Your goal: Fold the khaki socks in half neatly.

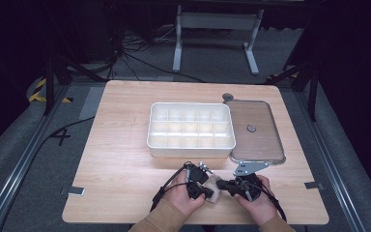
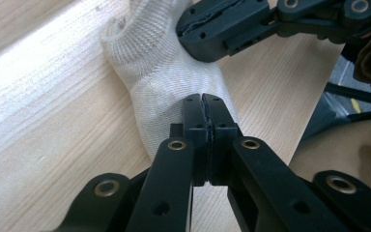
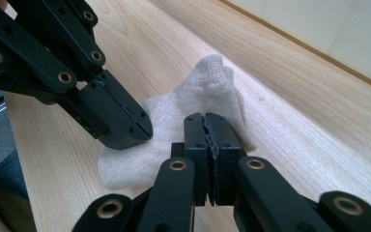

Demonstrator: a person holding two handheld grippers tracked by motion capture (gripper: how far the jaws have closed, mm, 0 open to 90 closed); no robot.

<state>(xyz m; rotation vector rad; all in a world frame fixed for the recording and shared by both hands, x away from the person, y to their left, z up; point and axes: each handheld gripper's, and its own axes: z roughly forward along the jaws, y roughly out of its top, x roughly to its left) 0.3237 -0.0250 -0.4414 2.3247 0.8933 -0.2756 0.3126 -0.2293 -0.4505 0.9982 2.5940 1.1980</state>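
Note:
A small white sock [image 1: 214, 186] lies flat on the wooden table [image 1: 121, 154] close to its front edge, between the two hands. My left gripper [image 2: 204, 99] is shut, its tips nipping the fabric at the middle of the sock [image 2: 159, 72]. My right gripper [image 3: 206, 119] is shut too, tips pressed into the sock [image 3: 212, 82] near one end. Each gripper view also catches the other gripper: the right gripper [image 2: 187, 39] at the sock's cuff end, the left gripper [image 3: 136, 131] at the sock's edge. In the high view the left gripper [image 1: 209, 191] and the right gripper [image 1: 221, 185] point toward each other.
A white box [image 1: 191, 147] divided into several compartments stands mid-table. A clear lid [image 1: 263, 145] with a round knob lies right of it, close to the right hand. A small round disc [image 1: 228, 96] sits behind the lid. Cables trail from both grippers.

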